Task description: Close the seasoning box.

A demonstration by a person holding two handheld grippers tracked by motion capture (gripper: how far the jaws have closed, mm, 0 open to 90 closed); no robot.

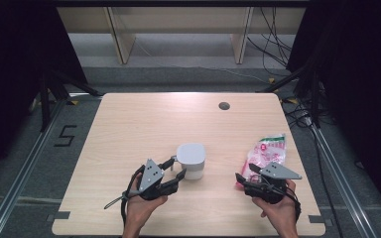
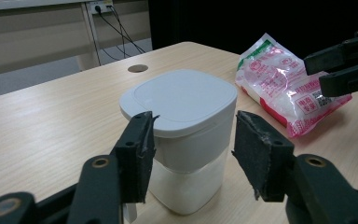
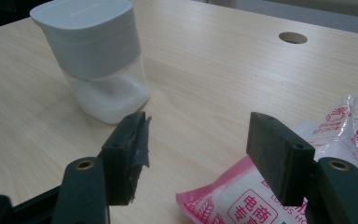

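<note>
A white container [image 1: 191,159] with a square lid and a clear lower part holding white powder stands upright near the table's front middle. My left gripper [image 1: 177,166] is open, its jaws on either side of the container [image 2: 182,121]; the left pad [image 2: 140,149] sits at the lid's edge and the right pad stands apart. A pink-and-white plastic bag [image 1: 268,151] of white grains lies flat at the front right. My right gripper [image 1: 245,172] is open over the bag's near end [image 3: 242,200], nothing pinched. The right gripper [image 2: 340,65] also shows beyond the bag.
The wooden table [image 1: 144,124] has a round cable hole [image 1: 223,105] near its far edge. Black stands and cables flank the table on both sides. Wooden furniture legs stand on the floor beyond.
</note>
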